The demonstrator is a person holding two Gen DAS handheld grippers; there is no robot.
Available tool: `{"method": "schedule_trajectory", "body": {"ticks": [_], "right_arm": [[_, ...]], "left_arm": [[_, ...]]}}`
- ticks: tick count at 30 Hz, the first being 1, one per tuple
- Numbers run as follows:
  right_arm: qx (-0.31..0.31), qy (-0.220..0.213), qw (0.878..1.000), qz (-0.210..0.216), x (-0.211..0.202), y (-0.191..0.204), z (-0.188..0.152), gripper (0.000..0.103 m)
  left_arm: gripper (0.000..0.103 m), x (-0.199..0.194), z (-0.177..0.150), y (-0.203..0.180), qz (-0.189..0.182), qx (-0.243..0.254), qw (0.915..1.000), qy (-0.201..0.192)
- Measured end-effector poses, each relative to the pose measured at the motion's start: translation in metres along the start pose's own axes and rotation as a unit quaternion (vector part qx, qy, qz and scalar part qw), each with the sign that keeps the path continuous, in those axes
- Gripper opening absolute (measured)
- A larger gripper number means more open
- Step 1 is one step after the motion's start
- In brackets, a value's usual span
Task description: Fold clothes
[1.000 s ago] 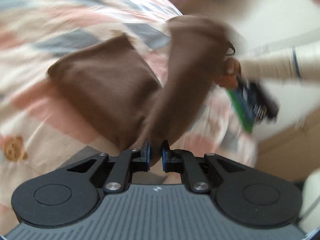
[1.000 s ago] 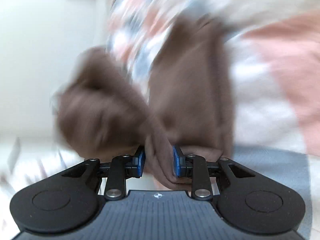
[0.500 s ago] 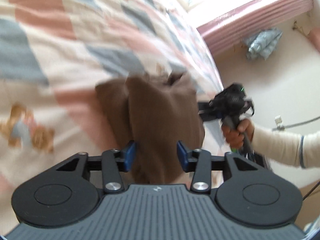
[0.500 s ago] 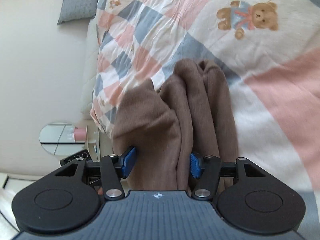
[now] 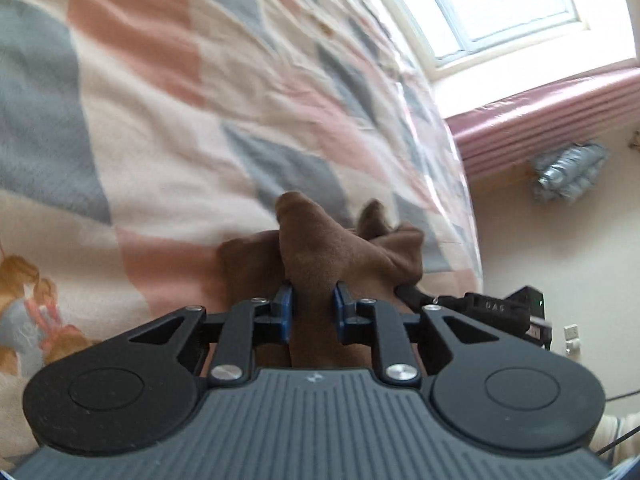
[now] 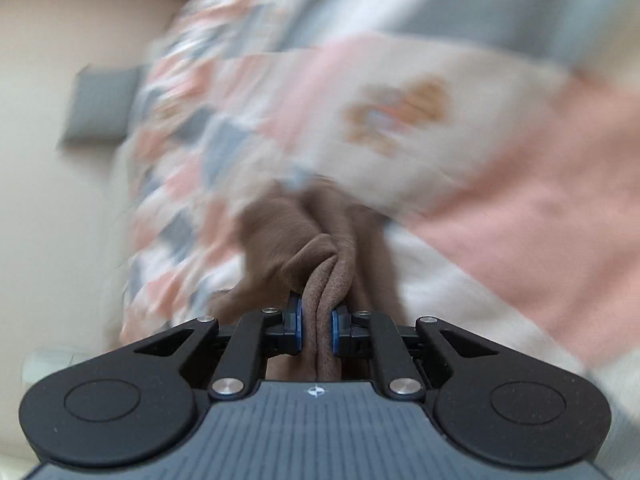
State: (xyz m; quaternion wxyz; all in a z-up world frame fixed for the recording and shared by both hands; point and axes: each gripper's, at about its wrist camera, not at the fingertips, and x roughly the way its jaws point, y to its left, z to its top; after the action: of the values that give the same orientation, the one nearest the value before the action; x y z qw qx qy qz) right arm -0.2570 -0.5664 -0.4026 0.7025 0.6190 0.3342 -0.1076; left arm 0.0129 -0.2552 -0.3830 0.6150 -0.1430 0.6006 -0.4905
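Evidently both tongs, left [image 5: 311,312] and right [image 6: 316,328], clamp bunched, fuzzy brown garment [image 5: 340,252] folds.

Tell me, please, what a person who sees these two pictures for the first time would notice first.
First, the soft brown fleece garment, bunched up in the lower middle of both views. The left gripper and the right gripper each pinch a fold of it. Behind it spreads the patchwork quilt in pink, grey and cream squares, and a bright window glows at the upper right of the left view.
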Motion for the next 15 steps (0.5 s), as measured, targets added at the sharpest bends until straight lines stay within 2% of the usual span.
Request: {"method": "schedule_trajectory", "body": {"ticks": [2,3,4,5,7,9,11,12,13,15], "right_arm": [[-0.014,0.003,1.000,0.010,0.005,0.004,-0.001,0.020],[-0.032,0.004,0.999,0.013,0.005,0.010,0.000,0.030],[-0.051,0.008,0.999,0.011,0.005,0.017,0.001,0.044],[-0.068,0.012,0.998,0.010,0.003,0.023,0.003,0.052],[-0.098,0.009,0.995,0.011,-0.003,0.032,0.007,0.057],[-0.111,0.005,0.994,0.012,-0.006,0.038,0.013,0.060],[-0.115,-0.007,0.993,0.016,-0.009,0.041,0.020,0.062],[-0.120,-0.008,0.993,0.016,-0.008,0.042,0.021,0.061],[-0.127,-0.008,0.992,0.013,-0.007,0.043,0.022,0.046],[-0.133,-0.002,0.991,0.000,-0.002,0.043,0.024,0.033]], "left_arm": [[0.018,-0.004,0.000,-0.006,0.009,0.013,0.9999,-0.005],[0.020,-0.007,-0.001,-0.010,0.013,0.026,0.9996,-0.006],[0.023,-0.009,0.000,-0.012,0.013,0.030,0.9995,-0.005],[0.025,-0.011,0.001,-0.011,0.008,0.024,0.9997,-0.003],[0.036,-0.011,0.006,-0.008,0.005,0.011,0.9999,-0.006],[0.036,-0.005,0.014,-0.005,-0.001,0.000,1.0000,-0.008],[0.030,0.000,0.020,-0.006,-0.014,-0.001,0.9998,-0.012],[0.012,0.000,0.020,-0.008,-0.015,0.007,0.9997,-0.019],[0.010,-0.001,0.019,-0.012,-0.012,0.019,0.9993,-0.029],[0.008,-0.009,0.013,-0.017,-0.002,0.040,0.9979,-0.052]]}}
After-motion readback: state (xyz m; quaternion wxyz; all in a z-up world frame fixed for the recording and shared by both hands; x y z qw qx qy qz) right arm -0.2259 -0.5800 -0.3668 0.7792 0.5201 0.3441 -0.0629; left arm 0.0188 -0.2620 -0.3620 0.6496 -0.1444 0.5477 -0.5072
